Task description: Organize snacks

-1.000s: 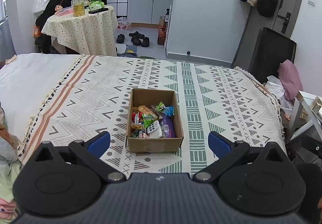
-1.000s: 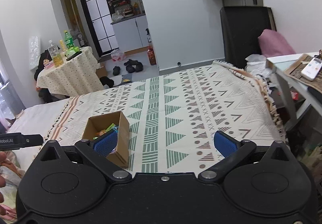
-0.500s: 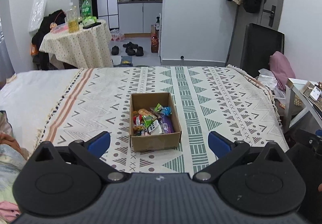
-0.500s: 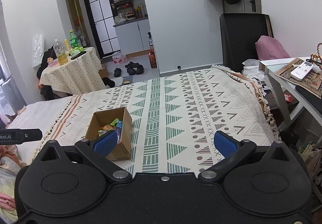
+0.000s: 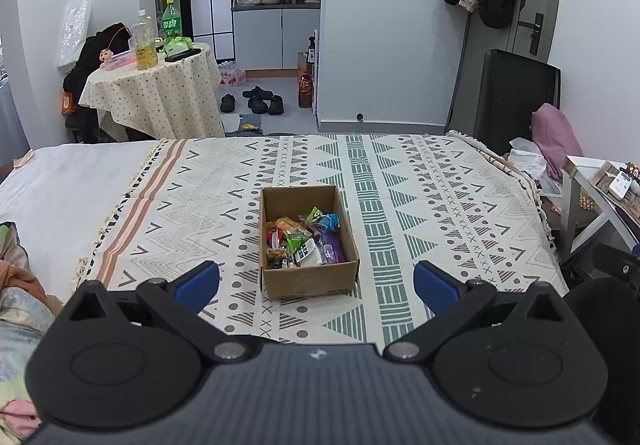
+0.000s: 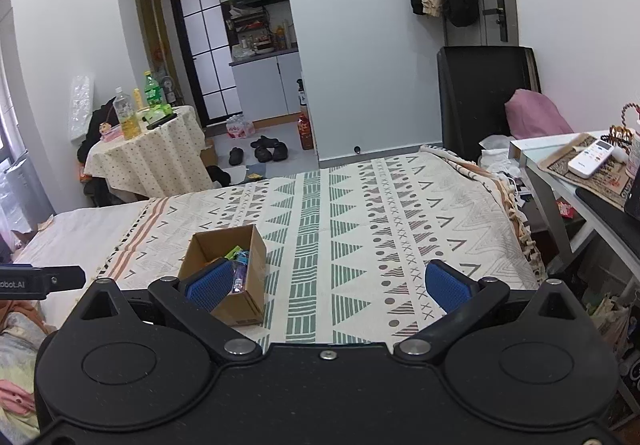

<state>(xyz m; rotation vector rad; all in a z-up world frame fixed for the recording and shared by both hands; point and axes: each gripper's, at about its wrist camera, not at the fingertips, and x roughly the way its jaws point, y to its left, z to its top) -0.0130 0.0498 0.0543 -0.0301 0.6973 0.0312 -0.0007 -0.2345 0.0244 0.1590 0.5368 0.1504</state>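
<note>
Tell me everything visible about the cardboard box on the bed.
The cardboard box is small, brown, rectangular and open-topped, with no flaps showing. It sits upright and flat on the patterned blanket, about mid-bed. Colourful snack packets fill mainly its near half; the far part shows bare floor. Neither gripper touches it.

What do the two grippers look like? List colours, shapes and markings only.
Both are matte black, with two round disc housings and angled link arms joined by silver pivot bolts. Each finger ends in a blue textured pad. The left gripper has a ribbed dark grey centre panel with a small pale mark. The right gripper has a smooth black centre with one screw. No cables or sleeves show.
</note>
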